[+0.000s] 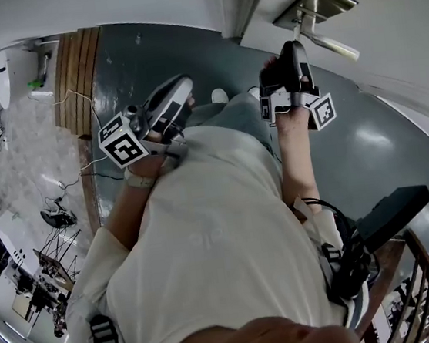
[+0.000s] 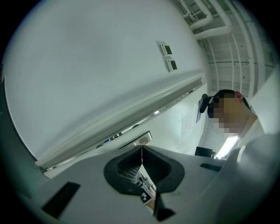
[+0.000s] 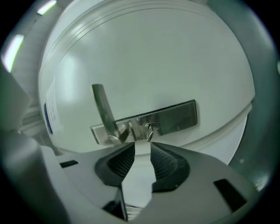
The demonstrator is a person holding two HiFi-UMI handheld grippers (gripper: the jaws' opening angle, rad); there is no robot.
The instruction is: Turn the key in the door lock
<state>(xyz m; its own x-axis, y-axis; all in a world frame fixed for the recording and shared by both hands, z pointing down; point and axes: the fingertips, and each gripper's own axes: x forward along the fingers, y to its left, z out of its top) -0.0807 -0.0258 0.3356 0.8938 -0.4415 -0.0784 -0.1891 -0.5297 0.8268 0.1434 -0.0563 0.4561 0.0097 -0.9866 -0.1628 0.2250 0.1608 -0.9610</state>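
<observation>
Head view, arms: I see my left gripper (image 1: 181, 92) held close to the chest at centre left of the frame. My right forearm reaches toward the upper right, carrying the right gripper (image 1: 294, 47) up to the white door (image 1: 393, 44).
Head view, lock: the silver lever handle (image 1: 332, 43) and its brushed-metal lock plate (image 1: 316, 0) sit just beyond the right gripper's tips. I cannot make out the key here.
Left gripper view: the left gripper (image 2: 142, 149) has its jaws pressed together with nothing between them, facing a bare white wall (image 2: 96, 74).
Right gripper view: only here does the small silver key (image 3: 150, 130) show, seated in the lock plate (image 3: 175, 117) right of the handle (image 3: 103, 109). The right gripper (image 3: 142, 151) has its jaws spread, and the key is just ahead of the gap, clear of both pads.
</observation>
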